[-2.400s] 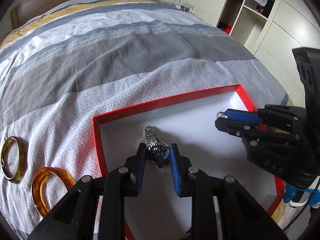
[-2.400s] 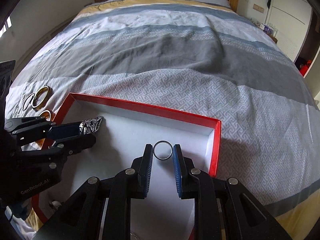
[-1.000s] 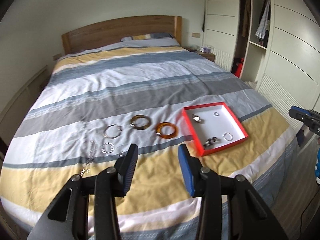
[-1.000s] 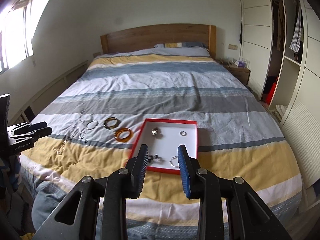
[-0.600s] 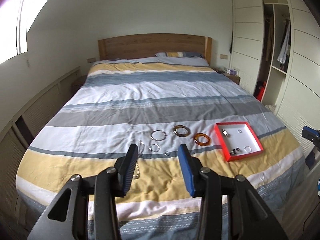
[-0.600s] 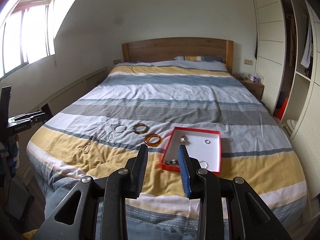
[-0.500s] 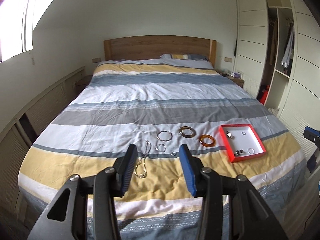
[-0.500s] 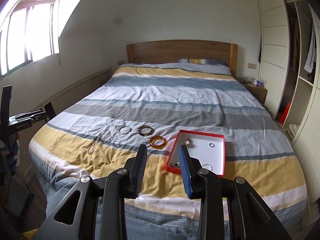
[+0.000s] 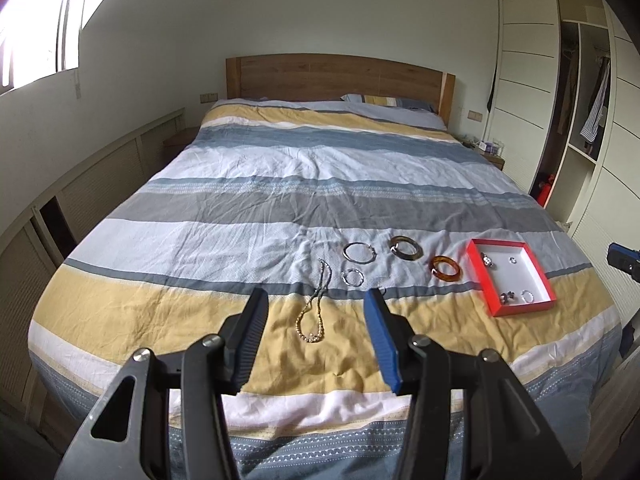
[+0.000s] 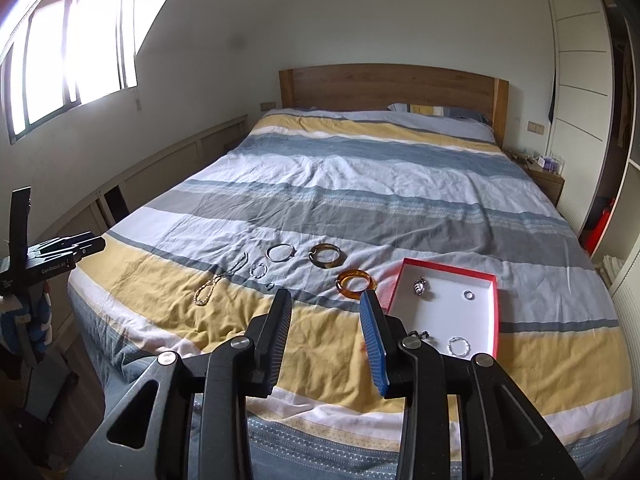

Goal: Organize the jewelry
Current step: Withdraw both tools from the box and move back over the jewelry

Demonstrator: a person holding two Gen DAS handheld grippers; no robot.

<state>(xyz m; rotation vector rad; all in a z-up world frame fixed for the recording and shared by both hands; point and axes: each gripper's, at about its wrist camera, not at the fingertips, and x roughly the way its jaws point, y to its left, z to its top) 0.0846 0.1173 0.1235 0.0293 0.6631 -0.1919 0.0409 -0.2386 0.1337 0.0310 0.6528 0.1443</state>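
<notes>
The red-rimmed box [image 9: 478, 270] [image 10: 448, 267] lies on the bed at the right and holds a silver chain piece [image 10: 419, 287], a ring [image 10: 468, 294], a bracelet [image 10: 458, 346] and a dark piece. To its left on the cover lie an amber bangle [image 9: 445, 269] [image 10: 355, 279], a dark bangle [image 9: 406, 247], a silver hoop [image 9: 359, 253], a small bracelet [image 9: 353, 277] and a beaded necklace [image 9: 314, 312] [image 10: 218, 280]. My left gripper [image 9: 316, 298] and right gripper [image 10: 327, 297] both stand open and hold nothing, well back from the bed's foot.
The striped bed [image 9: 280, 184] fills the room's middle, with a wooden headboard [image 10: 392, 84] behind. A wardrobe [image 9: 580, 120] stands at the right, a low wall panel [image 9: 100, 184] and a window at the left. The left gripper [image 10: 80, 246] shows at the right wrist view's left edge.
Both grippers let go of a chain piece and a ring in the box, then drew far back from the bed. The left jaws stand wider than a second ago.
</notes>
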